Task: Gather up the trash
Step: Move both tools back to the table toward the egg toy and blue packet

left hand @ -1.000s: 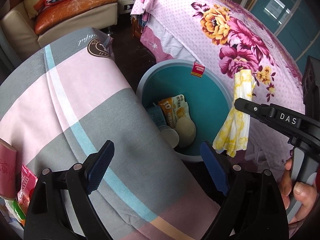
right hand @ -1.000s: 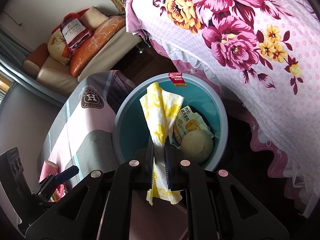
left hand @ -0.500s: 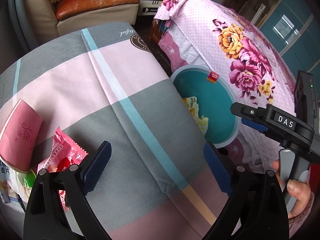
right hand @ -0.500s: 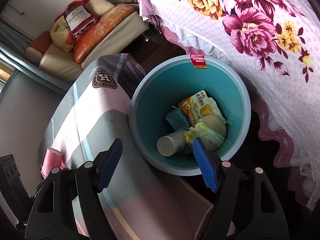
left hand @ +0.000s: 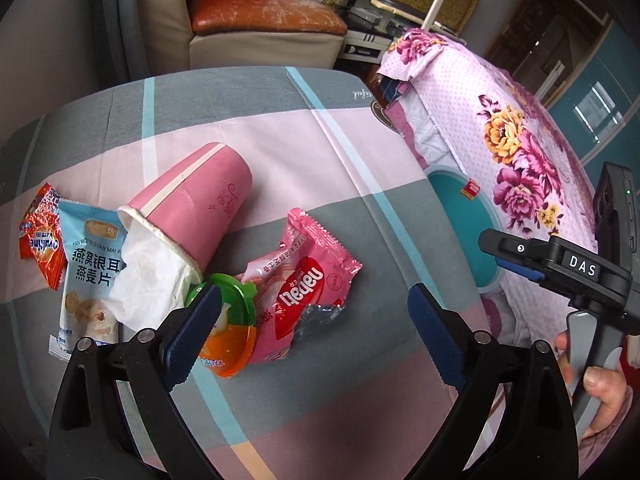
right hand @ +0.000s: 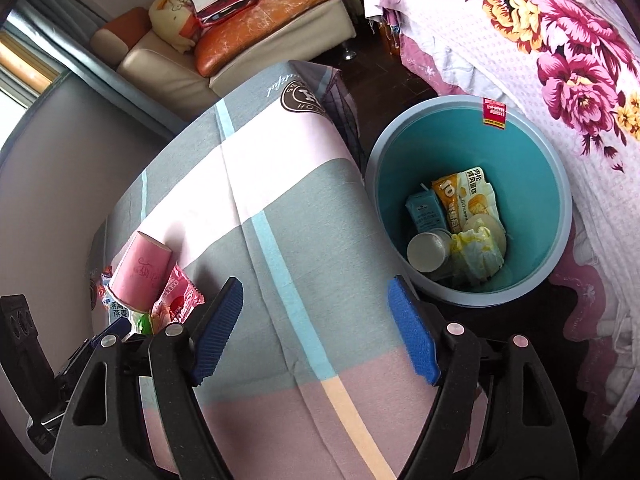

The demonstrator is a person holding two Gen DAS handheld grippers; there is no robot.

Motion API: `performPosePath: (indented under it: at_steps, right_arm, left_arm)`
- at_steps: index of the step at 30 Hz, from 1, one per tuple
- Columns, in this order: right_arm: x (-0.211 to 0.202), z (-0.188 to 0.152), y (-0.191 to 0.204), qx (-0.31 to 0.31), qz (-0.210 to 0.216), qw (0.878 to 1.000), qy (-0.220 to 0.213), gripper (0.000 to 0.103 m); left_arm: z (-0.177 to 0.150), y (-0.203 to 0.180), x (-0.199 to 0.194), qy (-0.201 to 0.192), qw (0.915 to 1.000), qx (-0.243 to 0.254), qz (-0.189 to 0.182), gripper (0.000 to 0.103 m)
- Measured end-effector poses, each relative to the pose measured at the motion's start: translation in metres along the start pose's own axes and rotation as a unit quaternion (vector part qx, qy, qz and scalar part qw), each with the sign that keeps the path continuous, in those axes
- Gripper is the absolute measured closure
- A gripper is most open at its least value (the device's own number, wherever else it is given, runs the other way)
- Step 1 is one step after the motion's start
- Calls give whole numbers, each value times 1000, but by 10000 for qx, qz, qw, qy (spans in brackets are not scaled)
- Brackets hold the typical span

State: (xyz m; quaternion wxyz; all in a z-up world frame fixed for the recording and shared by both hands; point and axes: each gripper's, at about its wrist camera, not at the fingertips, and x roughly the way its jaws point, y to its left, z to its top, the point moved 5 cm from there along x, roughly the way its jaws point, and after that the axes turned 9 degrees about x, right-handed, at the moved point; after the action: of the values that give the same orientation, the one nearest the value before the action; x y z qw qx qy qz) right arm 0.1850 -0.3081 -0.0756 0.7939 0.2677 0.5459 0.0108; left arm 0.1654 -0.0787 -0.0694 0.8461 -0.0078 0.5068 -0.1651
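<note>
Both jaws are held wide and empty: the left gripper is aimed at the pink wrapper, the right gripper kept near the bin.

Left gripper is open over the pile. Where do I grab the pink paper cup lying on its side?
Grip the pink paper cup across its side wall near the closed end, coming from above with the left gripper. It lies on its side on the table, its crushed mouth stuffed with tissue and crowded by the green-lidded jelly cup; the closed end looks rounder, likely firmer.
</note>
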Motion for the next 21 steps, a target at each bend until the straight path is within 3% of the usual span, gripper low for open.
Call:
performPosePath:
  at_steps: [14, 21]
  right_arm:
    - [24, -50, 95, -1024, 21, 9938, 436, 31]
    - [35, -68, 132, -1409, 20, 9885, 556, 31]
  left_arm:
    - [-48, 130, -41, -250, 9911, -1136, 647, 9]
    - [-64, 160, -29, -54, 9880, -1344, 753, 9]
